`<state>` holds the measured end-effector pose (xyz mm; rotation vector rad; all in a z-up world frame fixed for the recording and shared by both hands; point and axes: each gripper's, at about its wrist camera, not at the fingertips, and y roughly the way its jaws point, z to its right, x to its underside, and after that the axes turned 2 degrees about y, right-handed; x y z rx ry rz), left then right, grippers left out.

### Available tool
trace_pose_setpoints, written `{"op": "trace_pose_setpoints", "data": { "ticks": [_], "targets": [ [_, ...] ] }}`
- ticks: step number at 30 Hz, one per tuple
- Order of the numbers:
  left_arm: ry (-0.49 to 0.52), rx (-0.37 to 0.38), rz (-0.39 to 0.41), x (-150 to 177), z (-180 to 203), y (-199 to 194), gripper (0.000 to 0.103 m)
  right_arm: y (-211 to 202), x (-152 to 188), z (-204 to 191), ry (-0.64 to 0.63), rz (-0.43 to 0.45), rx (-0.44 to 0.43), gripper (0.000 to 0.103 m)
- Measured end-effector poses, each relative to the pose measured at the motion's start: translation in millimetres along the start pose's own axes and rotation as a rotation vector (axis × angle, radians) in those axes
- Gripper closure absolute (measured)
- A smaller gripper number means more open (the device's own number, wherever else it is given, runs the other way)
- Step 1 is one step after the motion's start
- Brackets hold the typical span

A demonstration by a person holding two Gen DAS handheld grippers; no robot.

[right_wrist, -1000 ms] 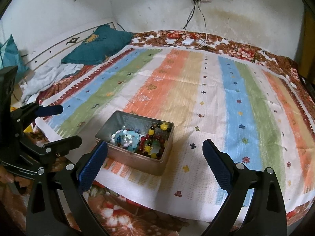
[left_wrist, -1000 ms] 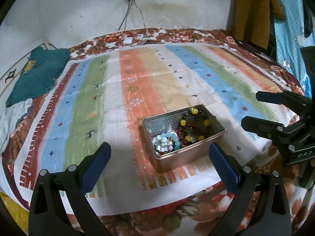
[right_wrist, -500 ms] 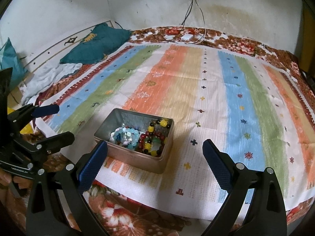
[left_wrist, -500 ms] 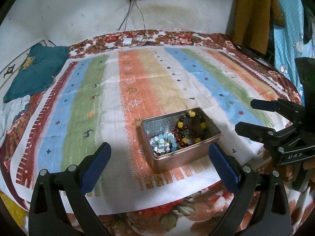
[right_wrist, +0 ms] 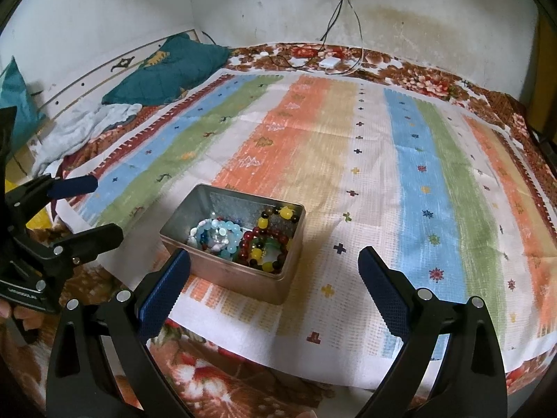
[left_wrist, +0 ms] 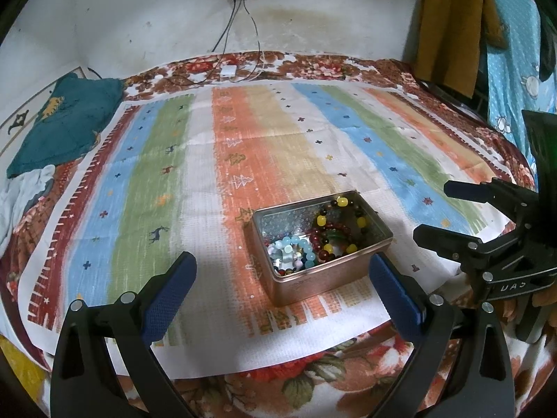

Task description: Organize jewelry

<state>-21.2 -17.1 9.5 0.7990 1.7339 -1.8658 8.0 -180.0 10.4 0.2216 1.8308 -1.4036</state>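
Observation:
An open metal tin sits on the striped cloth near the bed's front edge. It holds several bead bracelets: a pale blue one and a dark one with red and yellow beads. My left gripper is open and empty, held just in front of the tin. My right gripper is open and empty, in front of the tin to its right. Each gripper shows in the other's view.
The striped cloth covers a floral bedspread. A teal pillow and white cloth lie at the far left. A charger and cables lie near the wall. Clothes hang at the right.
Both views have shifted slightly, so the tin sits a little lower and nearer the middle between each gripper's fingers. Both grippers stay open and empty.

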Motion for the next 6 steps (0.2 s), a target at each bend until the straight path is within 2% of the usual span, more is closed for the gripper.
{"op": "trace_pose_setpoints", "data": {
  "ticks": [6],
  "targets": [
    [-0.019,0.003,-0.027,1.6,-3.6,4.1,0.006,1.3,0.8,0.3,0.000,-0.007,0.004,0.005]
  ]
}}
